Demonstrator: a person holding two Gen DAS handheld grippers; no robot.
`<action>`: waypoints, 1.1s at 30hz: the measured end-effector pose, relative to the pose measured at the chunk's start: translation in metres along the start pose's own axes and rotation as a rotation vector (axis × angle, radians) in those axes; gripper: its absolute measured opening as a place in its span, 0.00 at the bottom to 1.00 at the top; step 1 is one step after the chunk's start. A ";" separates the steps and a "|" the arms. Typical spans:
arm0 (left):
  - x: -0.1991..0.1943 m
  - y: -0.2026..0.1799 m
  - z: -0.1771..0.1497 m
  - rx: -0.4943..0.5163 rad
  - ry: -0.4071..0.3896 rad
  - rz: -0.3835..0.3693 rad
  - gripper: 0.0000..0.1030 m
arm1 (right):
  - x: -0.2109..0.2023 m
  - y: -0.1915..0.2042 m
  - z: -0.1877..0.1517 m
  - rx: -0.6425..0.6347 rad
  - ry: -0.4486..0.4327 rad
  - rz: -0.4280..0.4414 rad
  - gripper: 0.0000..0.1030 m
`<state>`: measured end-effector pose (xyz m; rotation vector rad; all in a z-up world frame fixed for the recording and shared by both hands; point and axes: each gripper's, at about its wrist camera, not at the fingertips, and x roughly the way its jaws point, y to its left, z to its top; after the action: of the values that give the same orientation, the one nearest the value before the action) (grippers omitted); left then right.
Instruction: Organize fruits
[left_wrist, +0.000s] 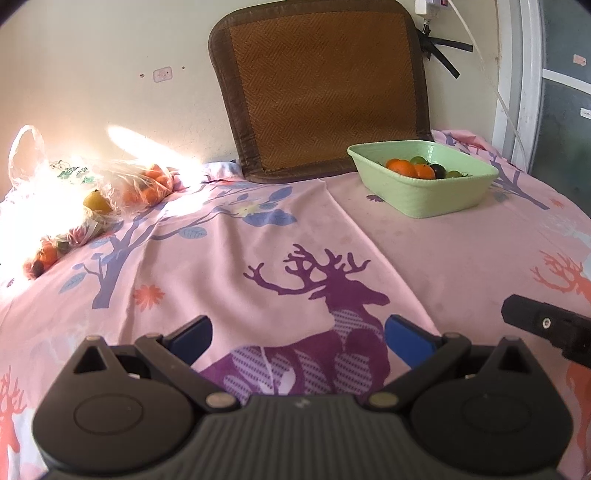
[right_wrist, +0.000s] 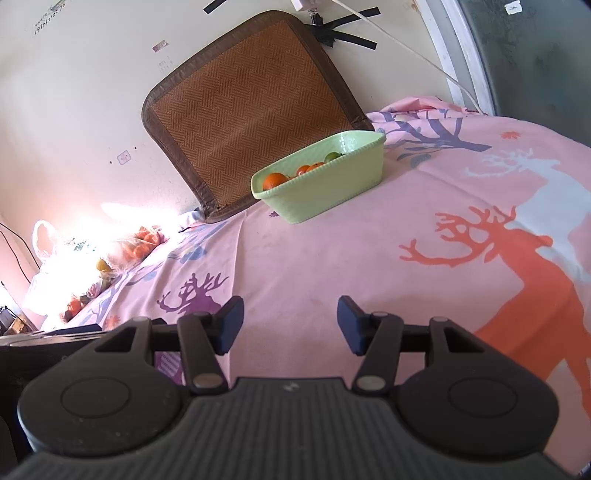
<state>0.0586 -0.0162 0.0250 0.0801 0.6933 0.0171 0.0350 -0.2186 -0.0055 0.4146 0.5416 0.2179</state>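
Left wrist view has the fruit in two places. A pale green basket (left_wrist: 424, 192) sits on the far right part of the bed, just in front of a woven brown cushion (left_wrist: 321, 88) that leans on the wall. Inside it lie oranges (left_wrist: 404, 168), a green fruit (left_wrist: 419, 160) and a dark round one (left_wrist: 439, 170), all bunched toward the middle. Well apart from that, over on the far left by the wall, clear plastic bags (left_wrist: 144, 184) lie in a hard patch of sunlight; more oranges show through the plastic, a yellow fruit (left_wrist: 96, 201) lies just beside them, and a few smaller fruits (left_wrist: 46, 254) lie nearer the bed's left edge, too washed out by glare to name.

Both groups rest on a pink bedsheet (left_wrist: 424, 258) printed with deer and trees. The left tool (left_wrist: 297, 338) hangs low over the purple deer, its blue-padded fingers spread wide with nothing between them. At the right edge of this view a black part of the right tool (left_wrist: 546, 325) pokes in.

From the right wrist view, the right tool (right_wrist: 290, 325) is likewise spread open and holding nothing, over bare pink sheet beside an orange deer print. The basket (right_wrist: 325, 188) lies ahead of it, the bags (right_wrist: 133, 247) far off to its left.

A white cord (left_wrist: 491, 85) runs down the wall behind the cushion.
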 end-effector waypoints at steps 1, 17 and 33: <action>0.000 0.000 -0.001 0.000 -0.001 0.002 1.00 | 0.000 -0.001 0.000 0.002 0.001 0.000 0.57; 0.004 -0.002 -0.003 0.024 0.007 0.011 1.00 | 0.002 -0.002 -0.002 0.012 0.007 0.000 0.58; 0.001 -0.003 -0.003 0.024 0.004 -0.017 1.00 | 0.001 0.001 -0.003 -0.005 -0.003 -0.003 0.59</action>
<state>0.0575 -0.0187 0.0215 0.0971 0.6978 -0.0073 0.0342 -0.2169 -0.0078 0.4087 0.5390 0.2160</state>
